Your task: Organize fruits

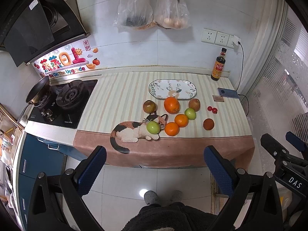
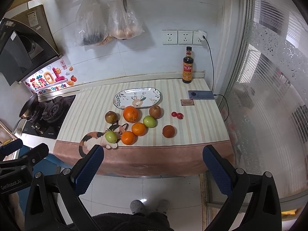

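Nothing has been gathered yet, so this looks like the opening step: both tools hang back over the floor, short of the front edge of the surface [image 1: 123, 88], with the approach to a first fruit to come. The left hand-held gripper [image 1: 154, 165] has its jaws spread wide and holds nothing; the right hand-held gripper [image 2: 154, 165] is likewise wide open and empty. The fruits lie loose in the middle of each frame, just below the oval plate [image 1: 190, 87], which is bare: a large orange [image 1: 171, 105] touches or nearly touches the plate's near rim, two smaller oranges [image 1: 176, 124] sit side by side lower down, a green apple [image 1: 153, 127] rests on the printed cat, and cherry tomatoes [image 1: 212, 109] lie apart toward the right. The plate is the likely destination, though that is a guess. Its long axis runs left to right across the frame, tilted slightly; the fruits are round and offer no real heading. The next move probably calls for reaching forward, centring the open jaws around one fruit near the front, and closing gently.
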The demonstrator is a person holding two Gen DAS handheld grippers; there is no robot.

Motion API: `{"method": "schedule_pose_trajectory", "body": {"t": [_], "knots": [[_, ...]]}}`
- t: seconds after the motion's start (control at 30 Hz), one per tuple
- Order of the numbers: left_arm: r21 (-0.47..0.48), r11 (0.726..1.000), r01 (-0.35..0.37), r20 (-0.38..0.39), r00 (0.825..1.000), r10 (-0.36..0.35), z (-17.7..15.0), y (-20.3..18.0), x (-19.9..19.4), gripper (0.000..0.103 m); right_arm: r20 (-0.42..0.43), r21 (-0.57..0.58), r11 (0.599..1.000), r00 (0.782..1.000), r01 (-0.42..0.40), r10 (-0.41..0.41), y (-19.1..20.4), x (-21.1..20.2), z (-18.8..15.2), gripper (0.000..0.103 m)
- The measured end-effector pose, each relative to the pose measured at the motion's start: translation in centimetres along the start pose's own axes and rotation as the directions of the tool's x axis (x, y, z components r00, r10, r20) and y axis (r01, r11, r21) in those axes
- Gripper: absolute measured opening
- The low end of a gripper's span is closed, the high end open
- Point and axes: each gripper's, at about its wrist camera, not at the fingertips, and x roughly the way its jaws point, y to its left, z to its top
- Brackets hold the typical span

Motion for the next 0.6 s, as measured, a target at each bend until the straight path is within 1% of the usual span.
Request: {"method": "schedule_pose_trajectory", "body": {"t": [0.1,0.3,0.4,0.5,0.6], "knots": [[-0.004,1.0,-0.002,0.006,1.0,0.002,-0.5,-0.2,0.2,0.103,0.0,0.001,1.0,1.0,-0.006,0.006,0.0,0.1,0.1,0.103],[-0.019,1.0,-0.009,0.006,1.0,0.009,-0.4,-0.4,0.6,0.103,0.003,0.002,1.0,1.0,-0.016,0.016,-0.1,0.5,0.2,0.103],[-0.035,0.999,-0.023,0.012,1.0,0.023,-0.2,-0.5,1.0,0.103,0.003,0.018,0.999,1.0,-0.029,0.029,-1.0,1.1,0.2,0.103],[-0.062,0.996,-0.068,0.028,0.997,0.069,0.5,-0.2,2.3,0.103,0.007,0.041,0.997,0.998,-0.064,0.063,-1.9,2.8,0.6,0.103],[-0.101,0.987,-0.121,0.048,0.991,0.127,1.1,0.4,4.1,0.103,-0.021,0.043,0.994,0.995,-0.098,0.099,-2.4,5.8,0.9,0.103]]}}
